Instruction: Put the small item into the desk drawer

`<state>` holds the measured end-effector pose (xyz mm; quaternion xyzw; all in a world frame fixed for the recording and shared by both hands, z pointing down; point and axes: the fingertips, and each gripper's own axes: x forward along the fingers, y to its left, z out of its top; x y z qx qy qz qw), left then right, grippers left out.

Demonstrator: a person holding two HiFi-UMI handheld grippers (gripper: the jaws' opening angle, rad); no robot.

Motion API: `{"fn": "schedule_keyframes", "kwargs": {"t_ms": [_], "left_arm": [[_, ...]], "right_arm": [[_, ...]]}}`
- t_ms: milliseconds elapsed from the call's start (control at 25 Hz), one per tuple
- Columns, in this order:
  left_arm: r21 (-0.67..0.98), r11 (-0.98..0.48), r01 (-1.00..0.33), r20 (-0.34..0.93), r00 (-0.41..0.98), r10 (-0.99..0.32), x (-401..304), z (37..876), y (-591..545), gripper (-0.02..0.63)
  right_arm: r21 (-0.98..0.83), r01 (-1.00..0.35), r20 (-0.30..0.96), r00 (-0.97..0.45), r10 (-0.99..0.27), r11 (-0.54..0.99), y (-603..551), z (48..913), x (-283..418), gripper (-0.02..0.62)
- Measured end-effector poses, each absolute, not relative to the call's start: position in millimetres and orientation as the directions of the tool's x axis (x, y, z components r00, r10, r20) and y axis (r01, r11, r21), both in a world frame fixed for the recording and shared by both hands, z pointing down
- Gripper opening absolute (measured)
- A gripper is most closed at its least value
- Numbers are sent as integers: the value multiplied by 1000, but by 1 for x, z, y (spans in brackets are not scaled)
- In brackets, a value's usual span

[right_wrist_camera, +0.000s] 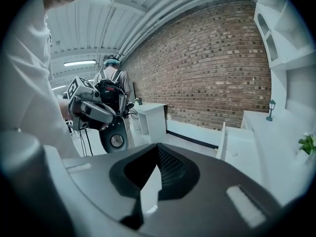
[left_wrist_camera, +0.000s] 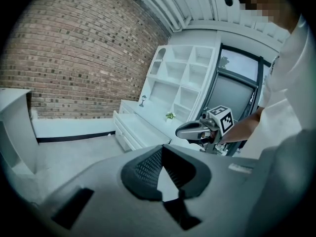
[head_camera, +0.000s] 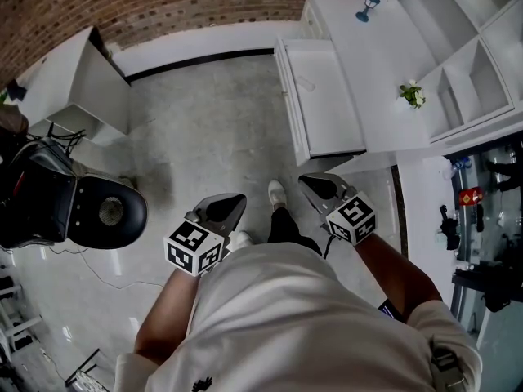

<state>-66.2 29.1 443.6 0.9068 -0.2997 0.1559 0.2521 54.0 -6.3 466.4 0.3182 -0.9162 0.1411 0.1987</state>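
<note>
Left gripper (left_wrist_camera: 162, 150): jaws together at the tips, nothing between them, nose over the grey floor (left_wrist_camera: 69, 154). Ahead is a white desk (left_wrist_camera: 153, 117), top drawer (left_wrist_camera: 137, 129) pulled open, with a white shelf unit (left_wrist_camera: 180, 78) standing on the desktop's far side. On the desktop: a small green plant (left_wrist_camera: 170, 116) and, further back, a small lamp figure (left_wrist_camera: 142, 100). Right gripper (left_wrist_camera: 181, 130) at right, just beyond the left one's nose, marker cube (left_wrist_camera: 221, 118) on top, jaws look together, forearm (left_wrist_camera: 247, 125) behind it. Brick wall (left_wrist_camera: 74, 58) in the background, white cabinet (left_wrist_camera: 12, 132) at the left edge.
</note>
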Motion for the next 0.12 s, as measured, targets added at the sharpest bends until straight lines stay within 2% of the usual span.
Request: {"fn": "schedule_keyframes", "kwargs": {"t_ms": [120], "left_arm": [[368,-691,-622,433,772,-465,-64,444,28,6]], "right_arm": [[-131,-637,457,-719,-524,760,-8,466,56,12]]}}
